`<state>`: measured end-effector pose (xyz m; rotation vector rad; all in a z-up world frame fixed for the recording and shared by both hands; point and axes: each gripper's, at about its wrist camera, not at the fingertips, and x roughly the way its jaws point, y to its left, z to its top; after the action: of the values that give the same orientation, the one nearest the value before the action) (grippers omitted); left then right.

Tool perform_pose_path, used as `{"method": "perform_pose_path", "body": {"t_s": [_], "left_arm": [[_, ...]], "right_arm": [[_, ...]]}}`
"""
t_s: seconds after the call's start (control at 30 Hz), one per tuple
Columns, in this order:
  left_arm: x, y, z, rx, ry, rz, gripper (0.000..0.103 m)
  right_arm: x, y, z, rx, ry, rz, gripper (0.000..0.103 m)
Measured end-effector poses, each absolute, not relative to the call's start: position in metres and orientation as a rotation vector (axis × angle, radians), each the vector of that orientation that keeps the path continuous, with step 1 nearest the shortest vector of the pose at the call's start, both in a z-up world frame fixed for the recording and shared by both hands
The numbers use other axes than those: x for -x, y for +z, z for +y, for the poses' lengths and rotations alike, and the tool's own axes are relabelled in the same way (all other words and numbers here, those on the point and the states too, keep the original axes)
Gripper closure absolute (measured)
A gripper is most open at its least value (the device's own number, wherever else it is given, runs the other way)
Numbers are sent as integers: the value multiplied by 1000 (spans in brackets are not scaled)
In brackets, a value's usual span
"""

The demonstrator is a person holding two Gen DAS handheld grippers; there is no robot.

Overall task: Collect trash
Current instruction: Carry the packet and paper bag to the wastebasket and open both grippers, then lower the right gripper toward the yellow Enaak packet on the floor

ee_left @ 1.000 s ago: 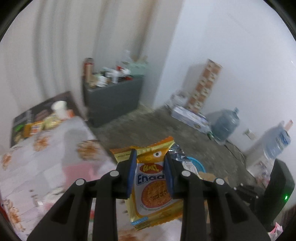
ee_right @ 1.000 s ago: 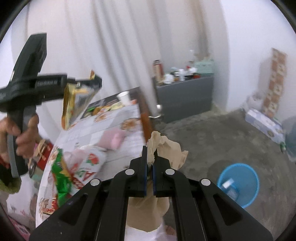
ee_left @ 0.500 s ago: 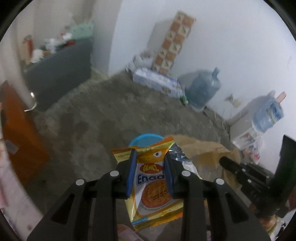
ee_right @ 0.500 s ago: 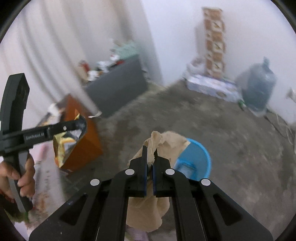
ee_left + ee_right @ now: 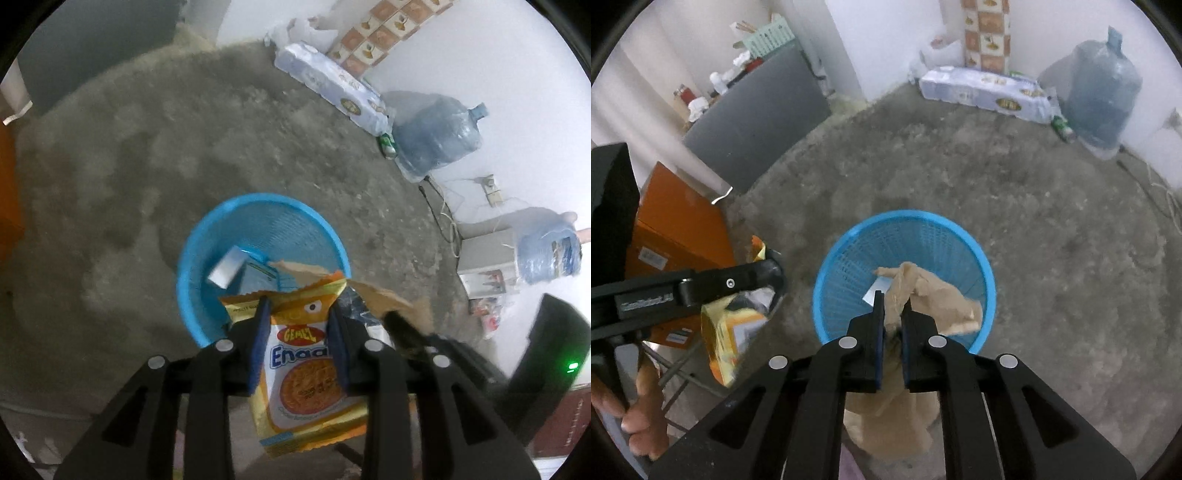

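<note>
A blue mesh basket (image 5: 192,258) (image 5: 827,266) stands on the concrete floor, with a white carton (image 5: 227,269) lying inside. My left gripper (image 5: 298,314) hangs over its near rim. An orange snack wrapper (image 5: 306,376) sits between its blue pads, which still touch it while the jaws are opening. My right gripper (image 5: 894,306) is above the basket's mouth with crumpled brown paper (image 5: 934,295) bunched between its pads, its jaws opening too. In the right wrist view the left gripper (image 5: 772,273) and its wrapper (image 5: 727,332) are at the left, beside the basket.
An orange cabinet (image 5: 676,221) and a grey cabinet (image 5: 757,118) stand at the left. Along the far wall lie a long white package (image 5: 986,92) and a water jug (image 5: 1100,96). Cables (image 5: 443,221) trail at the right. A person's hand (image 5: 642,417) holds the left gripper's handle.
Both grippers have swung away from the table and down toward the floor, so the blue basket now lies just below them. The right pads stand slightly wider apart around the paper.
</note>
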<state>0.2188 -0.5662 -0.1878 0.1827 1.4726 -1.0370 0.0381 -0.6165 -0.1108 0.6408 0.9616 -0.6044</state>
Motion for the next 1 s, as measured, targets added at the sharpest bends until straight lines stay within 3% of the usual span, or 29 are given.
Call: {"method": "perform_pose_path", "body": {"t_s": [0.03,0.07,0.1,0.5,0.77,1.0], "left_arm": [[-217,-192,-570,-180,-1035,1490,39],[-216,-197,-572,-175,-1014,1508,32],[-215,-197,-571,-167,-1009,1506,27],[-220,-145,-543,-70,-1070,1449,25],[-237,-64,-493,-52,-1108,1335,25],[-252,18,-416,-92,-1103,1269,21]], "right_arm": [[-39,-115,-618,-645,-606,970,60],[-39,-120,-619,-650,-613,975,45],[-39,-123,-622,-654,-612,973,45],[-17,-97,-617,-692,-618,894,44],[-6,-64,-584,-656,-547,839,43],[-50,-61,-532,-519,-369,936,39]]}}
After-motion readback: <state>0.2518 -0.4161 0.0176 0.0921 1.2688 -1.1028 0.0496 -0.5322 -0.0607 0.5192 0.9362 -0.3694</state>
